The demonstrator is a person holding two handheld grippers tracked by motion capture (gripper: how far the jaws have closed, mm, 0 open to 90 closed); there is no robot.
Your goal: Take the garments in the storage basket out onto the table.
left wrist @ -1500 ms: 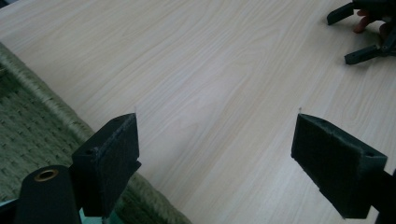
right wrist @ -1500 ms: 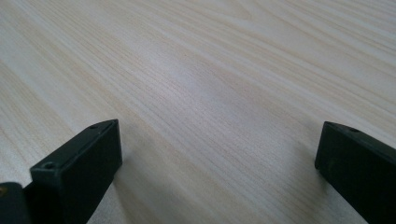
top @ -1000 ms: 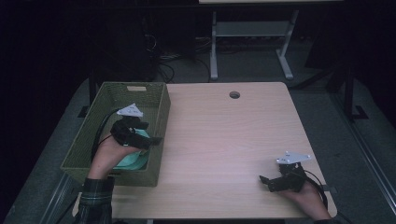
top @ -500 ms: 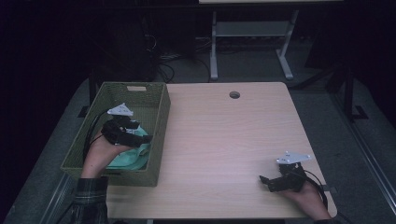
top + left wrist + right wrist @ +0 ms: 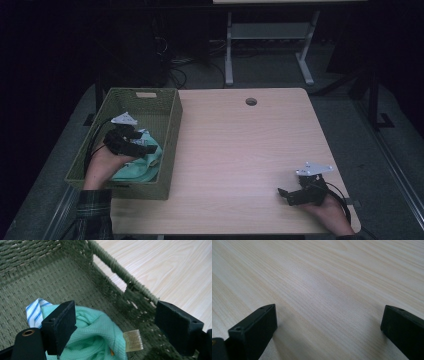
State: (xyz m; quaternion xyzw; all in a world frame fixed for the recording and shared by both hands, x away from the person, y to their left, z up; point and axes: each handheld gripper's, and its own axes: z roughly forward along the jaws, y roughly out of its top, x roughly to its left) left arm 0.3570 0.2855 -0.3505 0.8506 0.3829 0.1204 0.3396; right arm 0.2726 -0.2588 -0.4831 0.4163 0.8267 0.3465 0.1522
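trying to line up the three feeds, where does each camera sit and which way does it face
High view: above the person's side, looking forward and down on the table and green basket; both forearms, left hand-held gripper, right hand-held gripper.
Left gripper view: on the left hand-held gripper, looking into the basket at the mint cloth; own jaws wide apart.
Right gripper view: on the right hand-held gripper, looking low across bare table; own jaws apart.
Shared: high and left gripper views both show basket and cloth.
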